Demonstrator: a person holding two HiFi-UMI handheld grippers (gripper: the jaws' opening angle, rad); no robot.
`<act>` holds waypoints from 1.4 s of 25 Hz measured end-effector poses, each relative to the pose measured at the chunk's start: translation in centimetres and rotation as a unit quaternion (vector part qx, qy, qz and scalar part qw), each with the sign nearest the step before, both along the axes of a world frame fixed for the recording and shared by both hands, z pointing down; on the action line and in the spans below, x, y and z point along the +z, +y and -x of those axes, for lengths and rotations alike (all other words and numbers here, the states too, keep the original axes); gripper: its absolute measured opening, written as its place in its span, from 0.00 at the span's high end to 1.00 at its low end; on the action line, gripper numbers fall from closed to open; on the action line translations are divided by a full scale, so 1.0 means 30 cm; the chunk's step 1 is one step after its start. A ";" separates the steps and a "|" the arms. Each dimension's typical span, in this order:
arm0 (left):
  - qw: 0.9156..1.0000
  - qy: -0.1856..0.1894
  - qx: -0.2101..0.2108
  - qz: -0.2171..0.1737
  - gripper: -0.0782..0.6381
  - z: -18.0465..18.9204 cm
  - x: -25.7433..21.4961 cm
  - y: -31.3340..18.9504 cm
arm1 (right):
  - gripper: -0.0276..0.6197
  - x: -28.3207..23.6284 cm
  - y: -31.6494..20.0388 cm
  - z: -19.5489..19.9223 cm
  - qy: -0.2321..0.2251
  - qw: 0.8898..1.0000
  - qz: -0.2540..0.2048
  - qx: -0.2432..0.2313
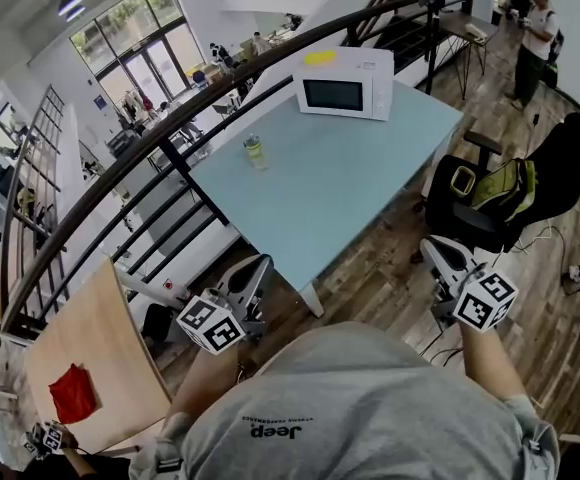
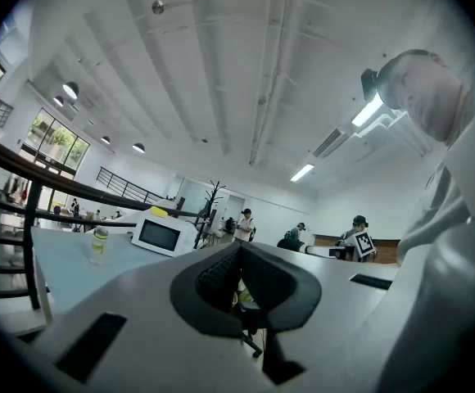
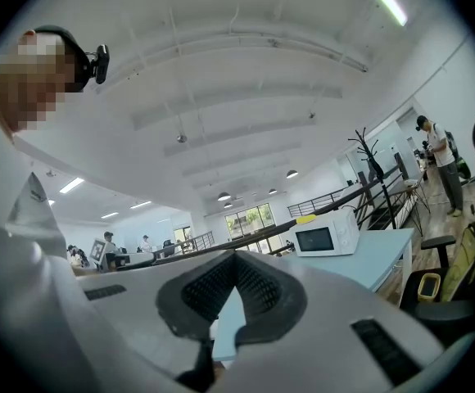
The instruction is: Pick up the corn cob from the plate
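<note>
- While the left gripper (image 1: pixel 254 266) and right gripper (image 1: pixel 438 248) hang short of the worktop (image 1: pixel 360 188) in the head view, the corn cob's place cannot be told.
- Left gripper view: jaws pressed together, empty.
- Right gripper view: jaws pressed together, empty; microwave (image 3: pixel 326 237) beyond, rightward.

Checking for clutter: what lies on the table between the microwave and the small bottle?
Nothing: the head view shows bare blue table between the microwave and the bottle.
</note>
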State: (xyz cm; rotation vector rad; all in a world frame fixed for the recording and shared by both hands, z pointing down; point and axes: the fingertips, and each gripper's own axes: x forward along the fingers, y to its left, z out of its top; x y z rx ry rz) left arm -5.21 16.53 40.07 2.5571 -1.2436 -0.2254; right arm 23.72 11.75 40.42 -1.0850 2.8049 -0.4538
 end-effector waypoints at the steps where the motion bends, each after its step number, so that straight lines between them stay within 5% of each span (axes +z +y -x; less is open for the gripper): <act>1: 1.000 -0.002 -0.001 0.001 0.87 -0.007 -0.001 -0.001 | 0.95 0.001 -0.009 -0.005 -0.001 1.000 0.000 -0.002; 11: 1.000 0.012 -0.007 0.005 0.87 0.108 0.028 -0.107 | 0.95 0.009 -0.151 0.111 0.016 1.000 0.004 -0.012; 26: 0.993 0.012 0.113 -0.005 0.87 0.648 0.044 -0.720 | 0.95 -0.045 -0.599 0.658 0.022 0.995 0.008 0.093; 35: 0.990 0.026 0.140 0.005 0.87 0.802 0.076 -0.973 | 0.95 -0.045 -0.807 0.794 0.041 0.990 0.025 0.130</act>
